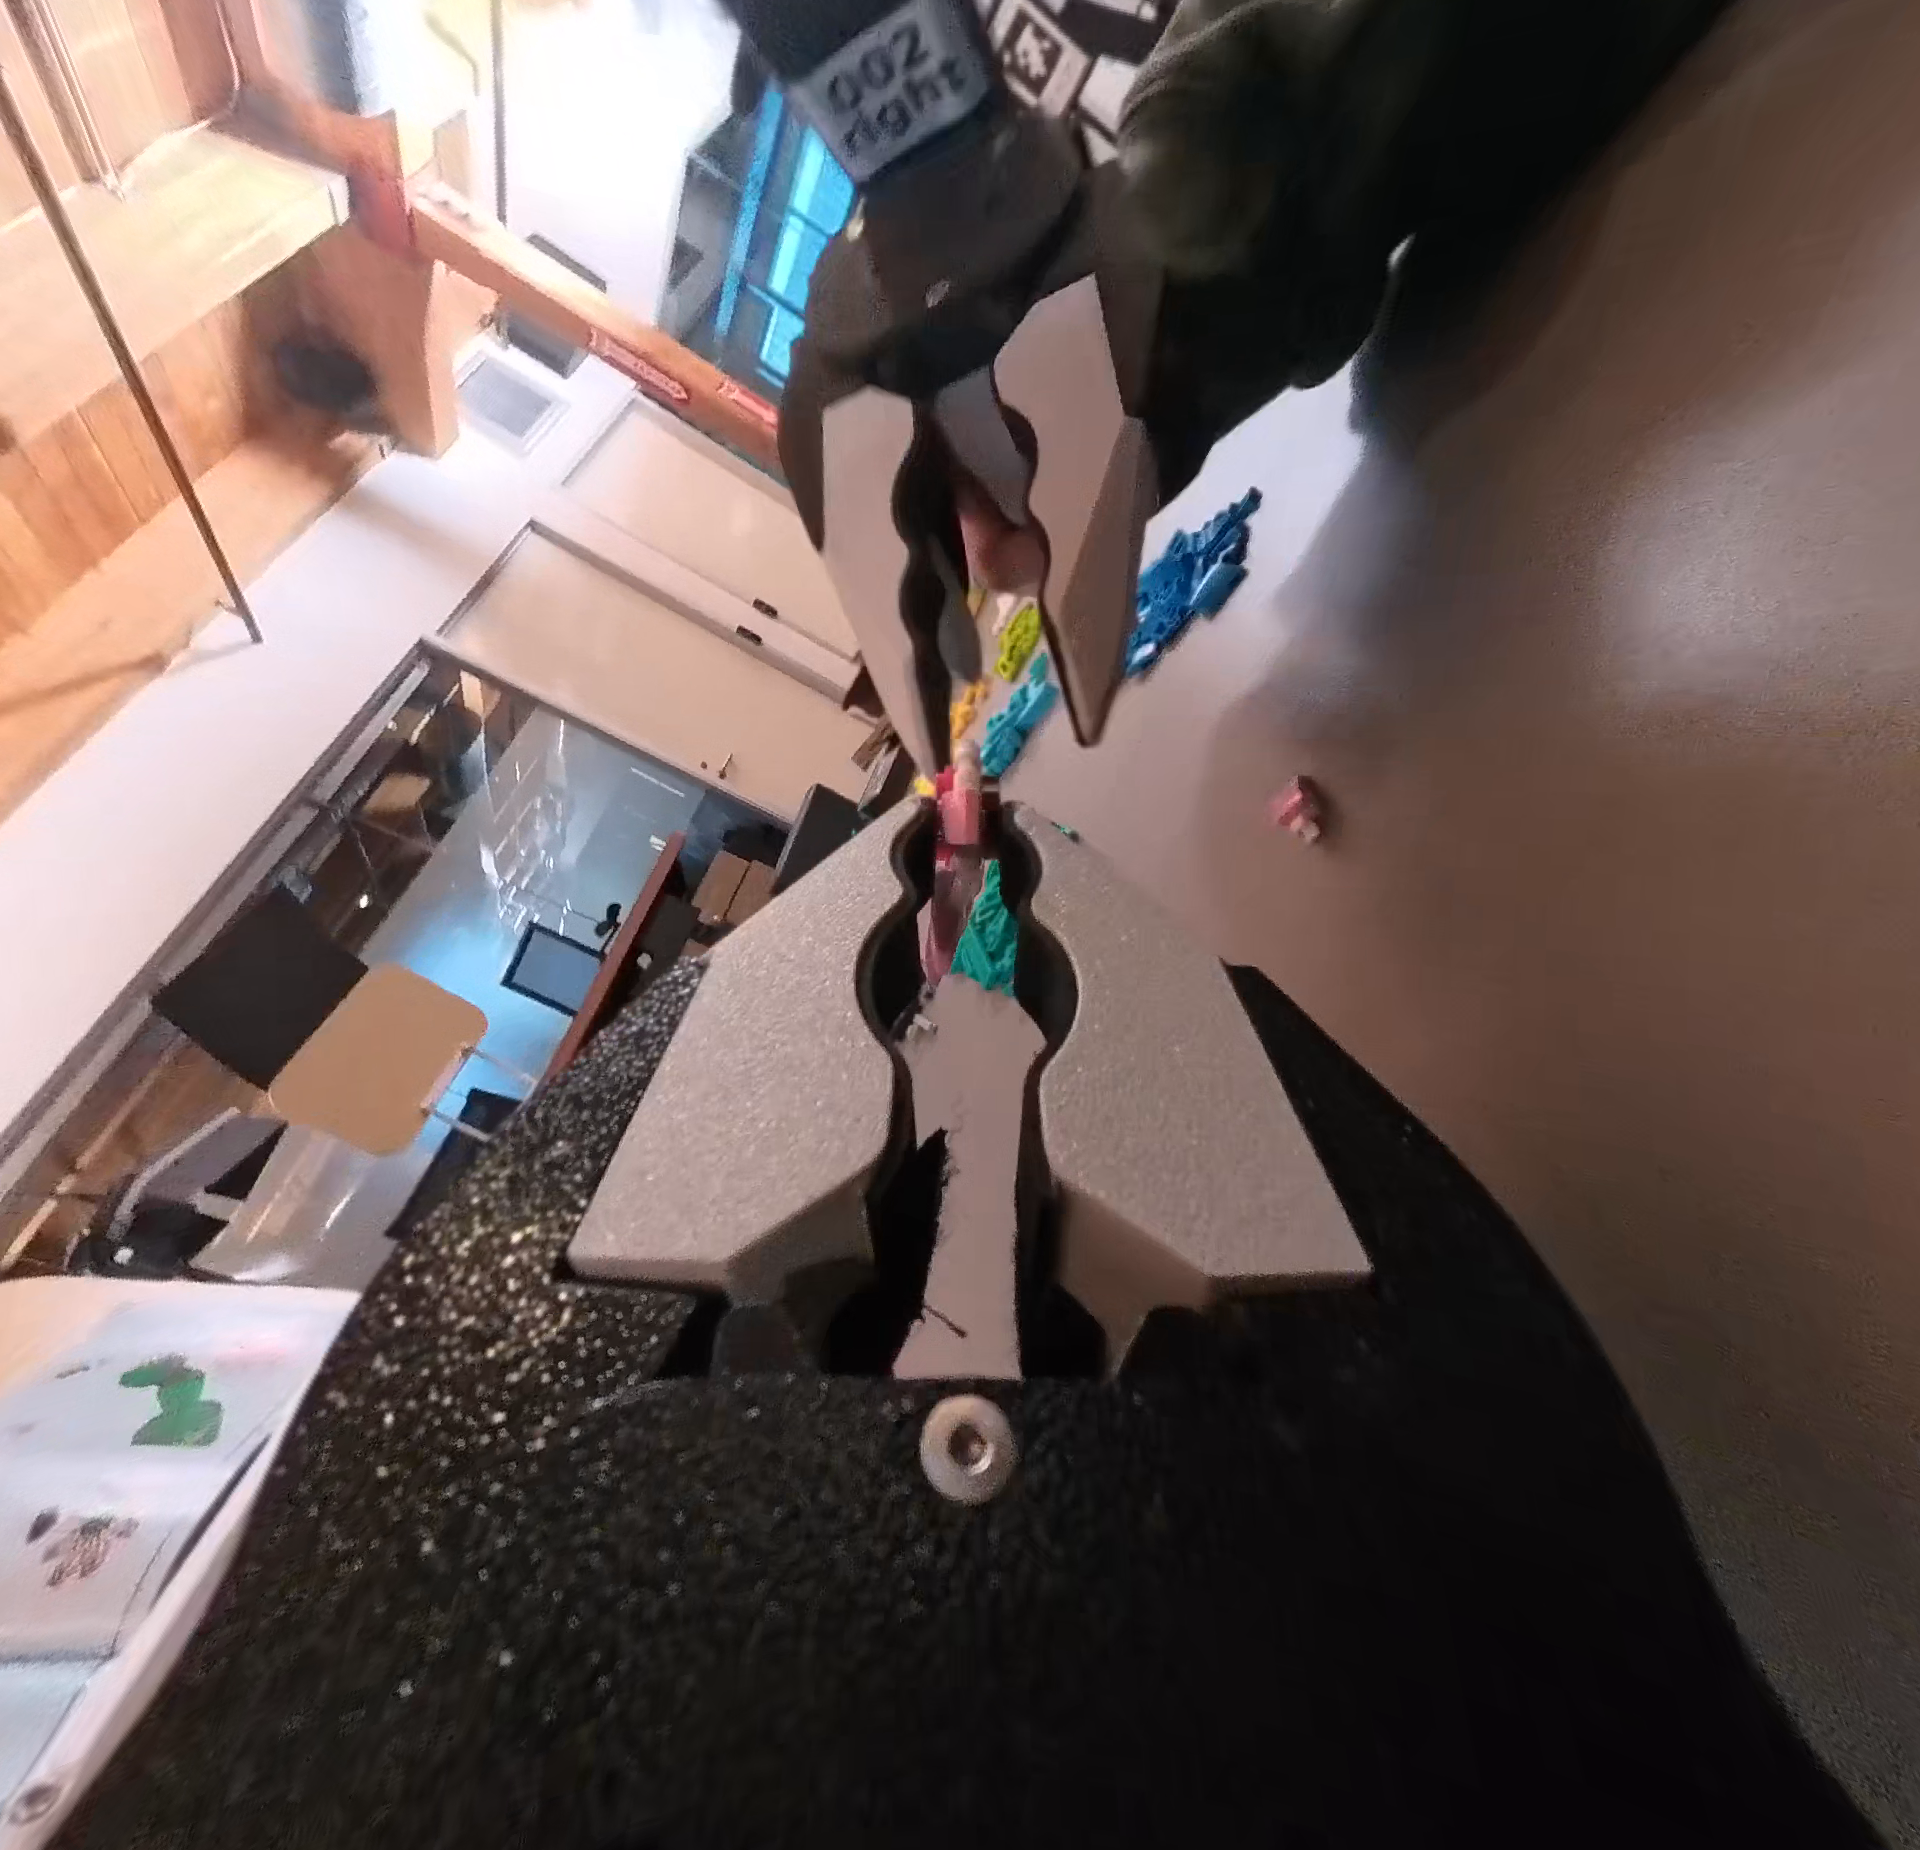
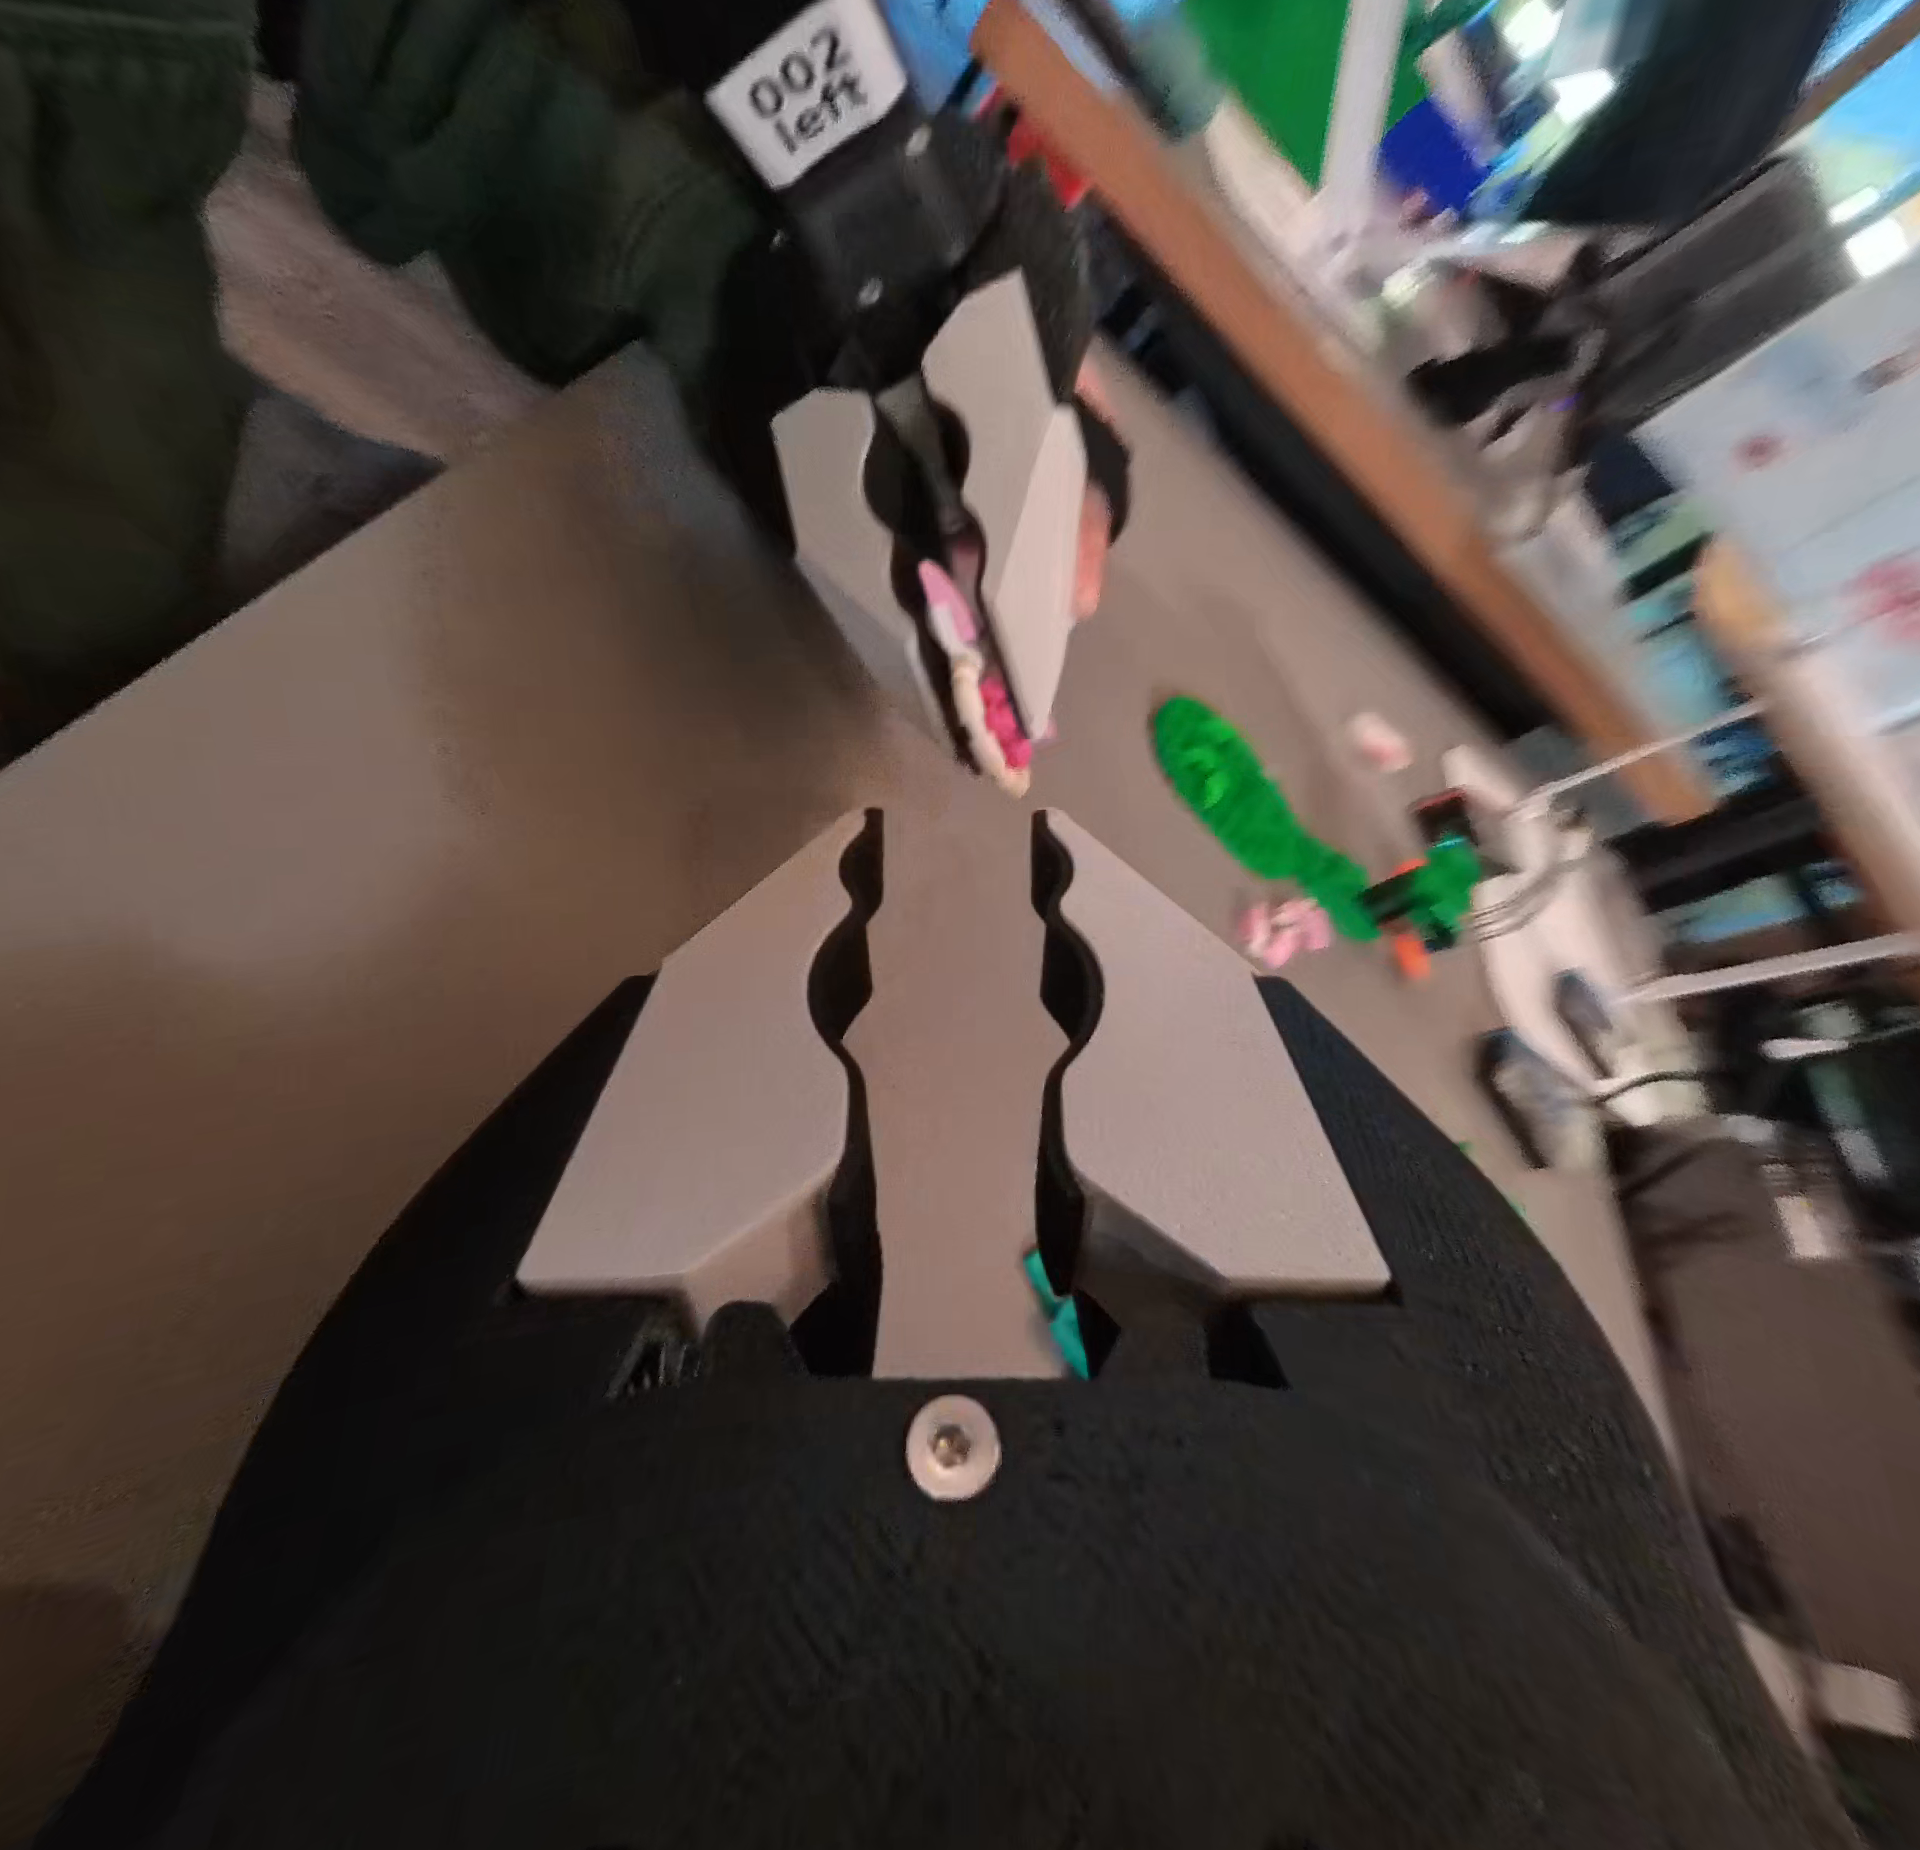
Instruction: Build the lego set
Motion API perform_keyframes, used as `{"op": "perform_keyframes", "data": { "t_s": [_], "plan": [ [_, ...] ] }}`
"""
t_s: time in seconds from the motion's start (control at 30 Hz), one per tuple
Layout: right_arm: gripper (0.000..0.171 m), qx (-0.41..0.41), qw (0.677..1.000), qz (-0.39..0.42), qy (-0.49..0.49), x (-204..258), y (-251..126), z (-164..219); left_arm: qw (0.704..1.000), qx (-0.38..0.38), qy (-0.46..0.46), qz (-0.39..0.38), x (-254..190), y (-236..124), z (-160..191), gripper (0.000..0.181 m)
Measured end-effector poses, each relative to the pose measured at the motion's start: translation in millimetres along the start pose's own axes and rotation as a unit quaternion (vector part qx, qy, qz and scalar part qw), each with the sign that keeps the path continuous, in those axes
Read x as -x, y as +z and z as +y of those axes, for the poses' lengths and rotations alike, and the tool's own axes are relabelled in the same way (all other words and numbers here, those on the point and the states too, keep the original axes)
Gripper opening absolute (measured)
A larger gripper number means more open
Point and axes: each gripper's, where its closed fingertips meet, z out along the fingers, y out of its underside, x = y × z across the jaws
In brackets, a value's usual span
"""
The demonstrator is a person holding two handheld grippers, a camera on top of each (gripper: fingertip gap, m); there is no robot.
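The left tongs (image 1: 961,813) are nearest in their own view, big and grey. Their two fingers are squeezed nearly together at the tips and they pinch a small pink lego piece (image 1: 958,813). The piece sticks out a bit past the tips. In the right wrist view the same pink piece (image 2: 992,709) shows between those fingers, with a pale bit at its end.

The right tongs (image 2: 956,818) are spread apart with nothing between the fingers. Only the brown table (image 2: 416,709) shows through the gap. In the left wrist view, one tip of the right tongs (image 1: 1003,751) comes down just beside the pink piece, maybe touching it. I cannot tell for sure.

Farther out on the table lie loose pieces. A blue pile (image 1: 1195,585) sits far off, with yellow-green bits (image 1: 1018,637) and light blue bits (image 1: 1018,720) nearer. A teal piece (image 1: 987,938) peeks through the left tongs. One small pink bit (image 1: 1299,808) lies alone to the right. In the right wrist view a long green piece (image 2: 1247,813) lies on the right, with pink bits (image 2: 1283,933) near it. A paper booklet (image 1: 135,1437) sits at the near left.

I think the step is adding to, or fixing, the pink piece held in the air. Next, the right tongs likely need to line up on it, or go fetch another bit, and close softly. The left tongs should hold steady so it does not slip.
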Motion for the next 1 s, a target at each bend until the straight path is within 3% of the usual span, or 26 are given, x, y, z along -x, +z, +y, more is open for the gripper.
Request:
{"op": "perform_keyframes", "data": {
  "t_s": [0.03, 0.43, 0.67, 0.87, 1.0],
  "plan": [
    [0.026, -0.005, 1.000, 0.020, -0.015, -4, 0, -4, 1.000, 0.002, 0.000, 0.002, 0, 0, 1, 0.008],
    [0.003, -0.008, 0.995, 0.061, -0.081, -3, 7, -10, 0.996, -0.048, -0.068, 0.036, -2, -4, -11, 0.008],
    [0.003, 0.014, 0.996, 0.061, -0.070, -7, 6, -7, 0.996, -0.036, -0.074, 0.023, 1, -2, -4, 0.009],
    [0.002, 0.054, 0.993, 0.080, -0.062, -17, 2, 3, 0.998, -0.014, -0.062, -0.011, 10, 0, 3, 0.035],
    [0.002, 0.147, 0.982, 0.102, -0.062, -27, 2, 25, 0.998, 0.032, -0.003, -0.054, 17, 2, 12, 0.052]
  ]
}}
